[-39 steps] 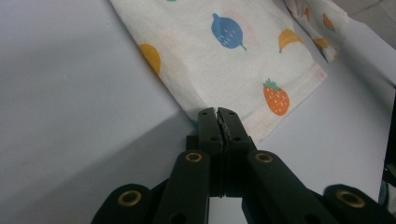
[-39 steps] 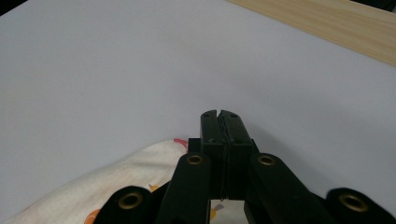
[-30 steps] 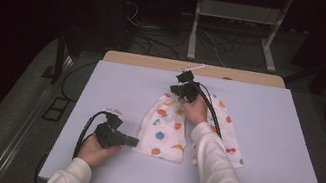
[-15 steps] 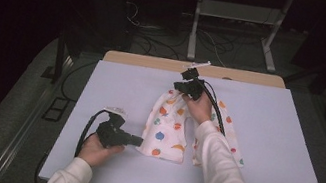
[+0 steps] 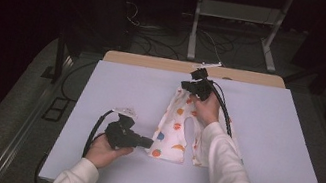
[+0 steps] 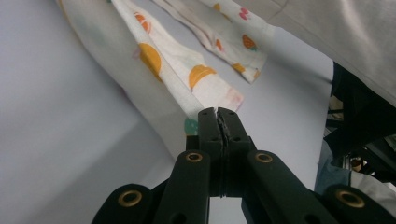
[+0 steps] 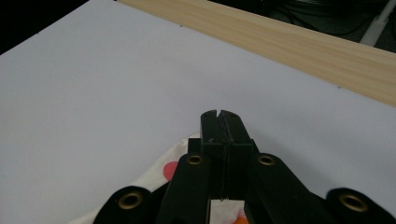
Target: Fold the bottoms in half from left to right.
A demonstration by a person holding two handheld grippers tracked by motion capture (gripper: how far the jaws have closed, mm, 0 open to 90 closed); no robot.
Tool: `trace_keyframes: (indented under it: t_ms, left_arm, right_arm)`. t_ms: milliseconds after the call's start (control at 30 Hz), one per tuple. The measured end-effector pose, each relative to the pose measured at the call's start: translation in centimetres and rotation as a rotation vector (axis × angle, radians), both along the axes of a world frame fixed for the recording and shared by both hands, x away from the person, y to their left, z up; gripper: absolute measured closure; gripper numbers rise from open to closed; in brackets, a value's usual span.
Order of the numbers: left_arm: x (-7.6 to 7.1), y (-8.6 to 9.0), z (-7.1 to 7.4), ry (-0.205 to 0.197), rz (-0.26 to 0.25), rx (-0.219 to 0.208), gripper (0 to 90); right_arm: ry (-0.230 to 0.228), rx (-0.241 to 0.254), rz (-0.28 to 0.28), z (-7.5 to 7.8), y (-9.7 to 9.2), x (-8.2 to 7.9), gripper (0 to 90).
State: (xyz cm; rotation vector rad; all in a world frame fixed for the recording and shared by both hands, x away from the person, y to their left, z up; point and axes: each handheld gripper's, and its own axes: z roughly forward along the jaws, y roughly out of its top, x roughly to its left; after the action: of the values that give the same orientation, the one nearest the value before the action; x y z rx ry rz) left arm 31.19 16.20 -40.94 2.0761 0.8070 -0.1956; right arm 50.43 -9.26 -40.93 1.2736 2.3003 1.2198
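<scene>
Small white trousers [image 5: 175,124] printed with orange and red fruit lie on the lavender table top [image 5: 287,154], waist away from me. My left gripper [image 5: 148,143] is shut on the hem corner of the left leg; in the left gripper view its tips [image 6: 218,114] pinch the cloth edge [image 6: 163,70], which runs taut up and away. My right gripper [image 5: 185,86] is shut on the waist end; in the right gripper view its closed tips [image 7: 220,116] point over the bare table, with printed cloth [image 7: 173,170] caught lower between the jaws. A white sleeve [image 5: 225,173] covers the right leg.
A wooden strip [image 5: 156,63] borders the table's far edge. Beyond it stand a white metal frame [image 5: 235,13] and loose cables on the dark floor. Each gripper trails a black cable [image 5: 96,128] across the table. Bare table lies to the left and right of the trousers.
Both grippers have risen a little and shifted to the right, each keeping its hold. The trousers are pulled straighter between them and the left leg hem is lifted off the table.
</scene>
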Motion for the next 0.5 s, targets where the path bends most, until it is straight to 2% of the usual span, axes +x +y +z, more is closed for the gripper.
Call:
trace_keyframes:
  t_ms: [500]
  left_arm:
    - [-0.3,-3.2,1.4,-0.026,-0.073,-0.015,89.2]
  right_arm:
    - [-0.025,0.022,-0.019,1.4,-2.4,-0.5,88.3]
